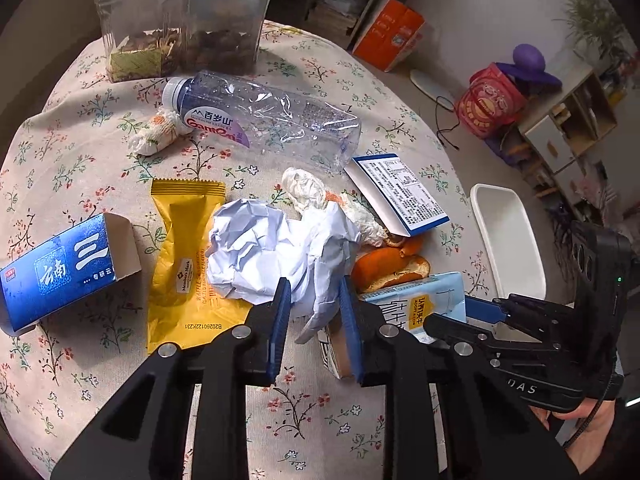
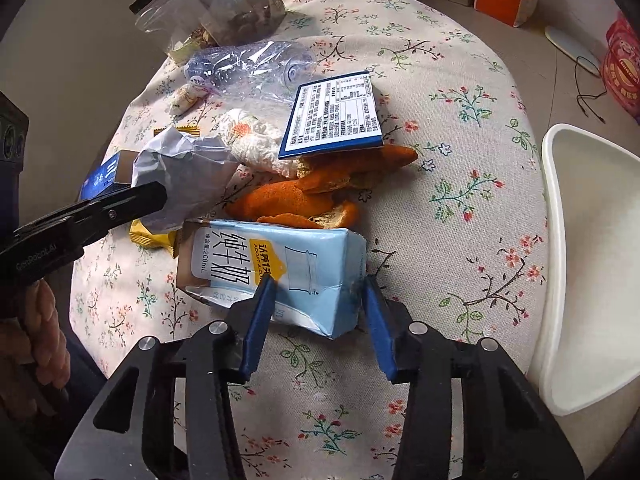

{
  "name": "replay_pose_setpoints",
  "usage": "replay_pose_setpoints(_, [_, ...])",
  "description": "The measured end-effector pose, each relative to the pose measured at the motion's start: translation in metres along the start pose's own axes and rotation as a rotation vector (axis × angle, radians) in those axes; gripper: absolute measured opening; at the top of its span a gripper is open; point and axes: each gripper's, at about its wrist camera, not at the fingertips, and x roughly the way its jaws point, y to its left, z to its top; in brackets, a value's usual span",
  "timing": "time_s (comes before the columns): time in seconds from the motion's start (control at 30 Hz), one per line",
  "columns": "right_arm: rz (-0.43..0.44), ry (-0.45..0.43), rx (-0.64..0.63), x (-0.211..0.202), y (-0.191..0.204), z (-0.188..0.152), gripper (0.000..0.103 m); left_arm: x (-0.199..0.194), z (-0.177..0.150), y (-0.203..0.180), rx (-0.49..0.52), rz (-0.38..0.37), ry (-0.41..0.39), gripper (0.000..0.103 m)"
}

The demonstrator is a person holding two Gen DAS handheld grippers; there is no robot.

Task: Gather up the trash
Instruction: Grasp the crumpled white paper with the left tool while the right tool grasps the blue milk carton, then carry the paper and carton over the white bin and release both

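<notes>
Your right tongs [image 2: 320,320] are spread, straddling the near end of the milk carton [image 2: 280,272], which lies on its side on the tabletop [image 2: 460,240]. It looks empty and light, with thin walls that will likely dent, so take it across the narrow body and squeeze gently. Your left tongs [image 1: 314,312] stand partly apart around a tail of the crumpled paper [image 1: 272,248]; whether they pinch it I cannot tell. The paper is soft and near weightless. Just beyond lie the orange peel [image 2: 296,200] and, farther, the crushed bottle [image 1: 272,116], probably slippery.
</notes>
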Motion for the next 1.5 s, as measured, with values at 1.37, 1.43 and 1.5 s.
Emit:
replay_pose_setpoints(1.37, [-0.087,-0.369,0.167,-0.119,-0.07,-0.005,0.024,-0.048,0.006,-0.037,-0.016,-0.187,-0.159,0.015])
replay_pose_setpoints(1.43, [-0.092,-0.385,0.195,-0.124,-0.078,-0.006,0.024,-0.047,0.006,-0.045,-0.017,-0.205,-0.157,0.015])
replay_pose_setpoints(1.5, [-0.096,-0.402,0.224,-0.13,-0.087,-0.009,0.024,-0.043,0.007,-0.054,-0.019,-0.226,-0.144,0.015])
